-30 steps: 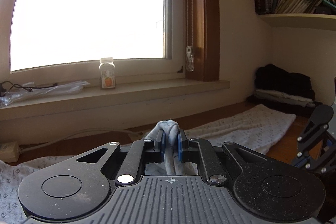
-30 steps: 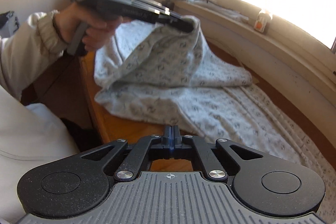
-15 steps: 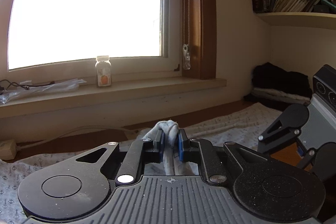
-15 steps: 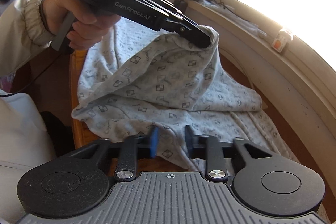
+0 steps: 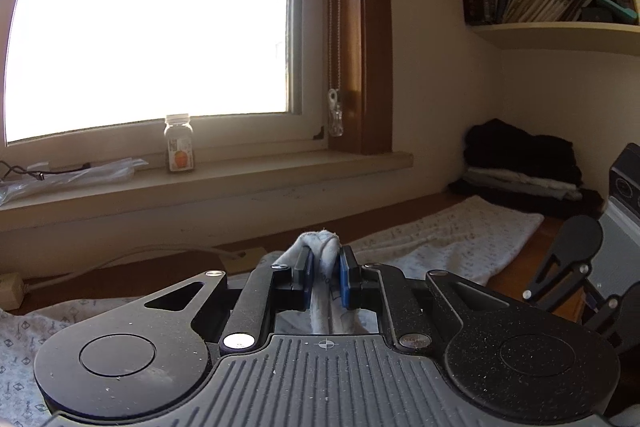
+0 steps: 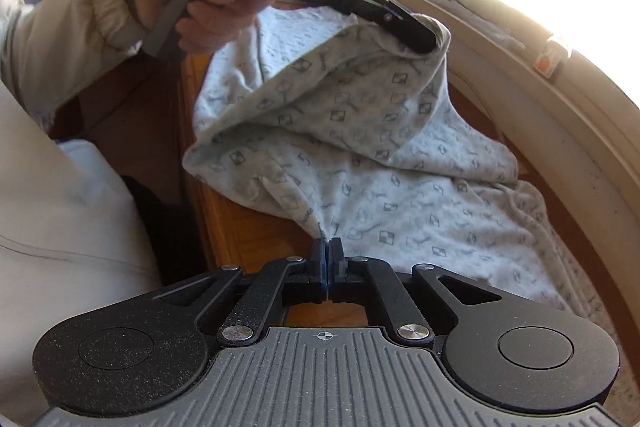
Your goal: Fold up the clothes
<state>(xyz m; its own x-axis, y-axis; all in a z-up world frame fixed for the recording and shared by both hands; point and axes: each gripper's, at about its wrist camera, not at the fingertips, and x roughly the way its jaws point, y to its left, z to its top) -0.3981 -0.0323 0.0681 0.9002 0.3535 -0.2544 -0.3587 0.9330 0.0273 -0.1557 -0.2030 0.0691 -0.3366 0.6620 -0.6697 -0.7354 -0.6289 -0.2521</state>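
L gripper [image 5: 324,277] clamps garment [image 6: 360,155] fold, R gripper [image 6: 328,259] seemingly pinches edge

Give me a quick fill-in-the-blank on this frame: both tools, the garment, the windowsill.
1. The left tool is shut on a bunched fold of the patterned grey ____.
2. The right tool pinches the garment at its ____ edge, by the wooden table.
3. The small bottle with the orange label stands on the ____.
4. The left tool holds its fold ____ the table, not flat on it.

Missing words: garment; near; windowsill; above
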